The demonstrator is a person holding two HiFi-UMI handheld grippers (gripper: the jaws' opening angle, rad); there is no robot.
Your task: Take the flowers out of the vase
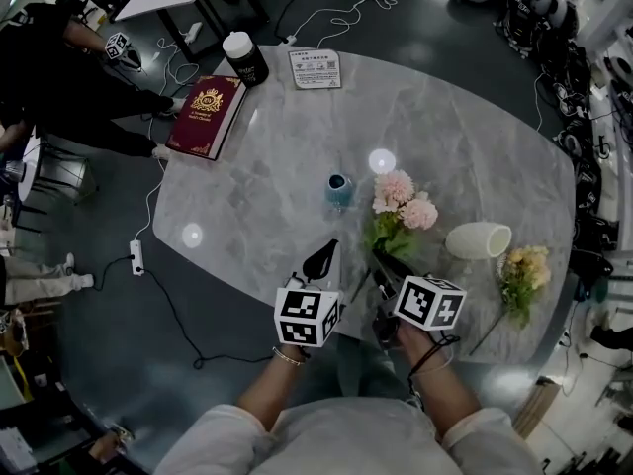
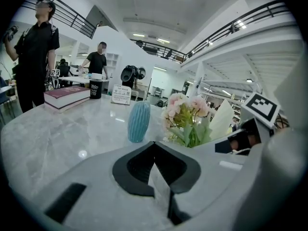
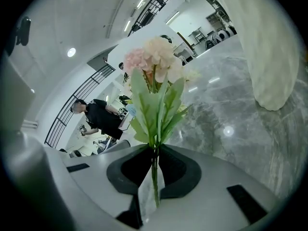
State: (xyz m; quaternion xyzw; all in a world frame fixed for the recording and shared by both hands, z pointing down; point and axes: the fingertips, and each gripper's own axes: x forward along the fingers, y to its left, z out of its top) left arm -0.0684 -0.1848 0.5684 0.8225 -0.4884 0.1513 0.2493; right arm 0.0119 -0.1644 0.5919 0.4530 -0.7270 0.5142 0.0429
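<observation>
- The right gripper (image 3: 155, 150) pinches the thin green stem (image 3: 154, 177) of the pink flowers (image 3: 155, 57); the stem runs up the seam between the pads, and this low grip keeps leaves and blooms clear of the jaws
- The bunch stands out from the gripper's tip over the table (image 1: 247, 196), toward its near edge, and no part of it sits in a vase, so I judge it ready to be laid down
- The left gripper (image 2: 155, 144) is pressed together with nothing in it, just beside the right one by the near edge; it probably only stands by, since one slim stem needs one grip
- The white vase (image 1: 478, 240) appears to lie on its side between the pink bunch and the right edge, mouth toward that edge, with nothing showing in it
- The yellow flowers (image 1: 524, 268) lie flat by the right edge, just beyond the white vase and outside it, likely the place where removed bunches go
- A small blue vase (image 1: 338, 188) stands upright near the middle of the table, just past the pink blooms; nothing rises from it
- A red book (image 1: 206, 117), a black jar (image 1: 244, 59) and a card (image 1: 315, 68) sit along the far edge, well apart from the work
</observation>
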